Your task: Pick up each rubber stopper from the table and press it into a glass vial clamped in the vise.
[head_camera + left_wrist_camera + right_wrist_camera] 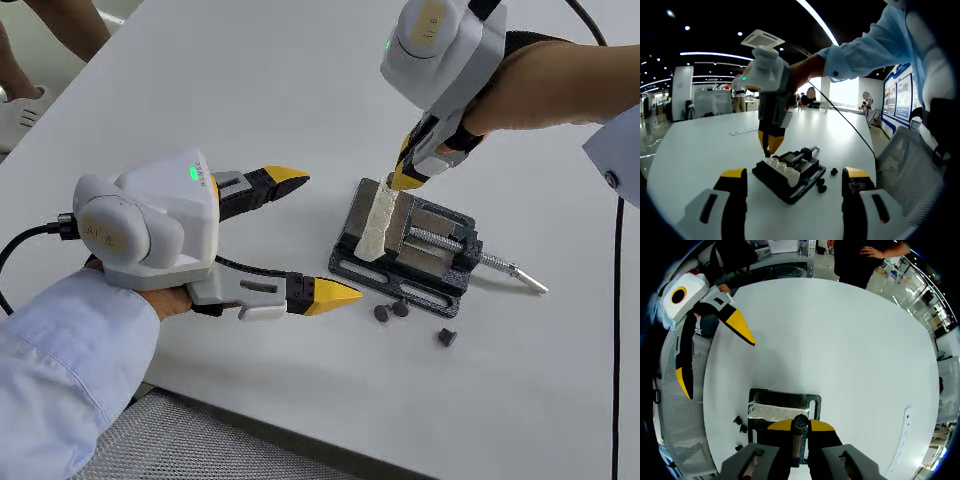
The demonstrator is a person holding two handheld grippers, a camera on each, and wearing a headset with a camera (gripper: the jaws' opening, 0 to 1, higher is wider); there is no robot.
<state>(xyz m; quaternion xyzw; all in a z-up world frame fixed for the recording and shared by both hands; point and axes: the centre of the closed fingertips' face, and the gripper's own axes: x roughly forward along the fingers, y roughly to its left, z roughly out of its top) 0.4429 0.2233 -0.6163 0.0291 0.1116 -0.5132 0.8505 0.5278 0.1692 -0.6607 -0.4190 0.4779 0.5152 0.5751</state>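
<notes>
A white table (250, 90) in an open office bears one black vise (440, 250). Its jaws clamp a row of clear vials (779, 165) wrapped in white padding (380, 225); how many there are I cannot tell. The vials stand upright, mouths up. The row runs along the vise jaws, crosswise to the screw (505, 265), which sticks out on the side away from the padding. Three loose stoppers (401, 308) lie beside the vise base, just ahead of one fingertip of the left gripper (331, 236). That gripper's fingers are spread wide and hold nothing, with the vise ahead between them. A fourth stopper (800, 421) is pinched between the closed fingertips of the right gripper (405, 182), directly over one end of the row. Whether it touches a vial I cannot tell.
</notes>
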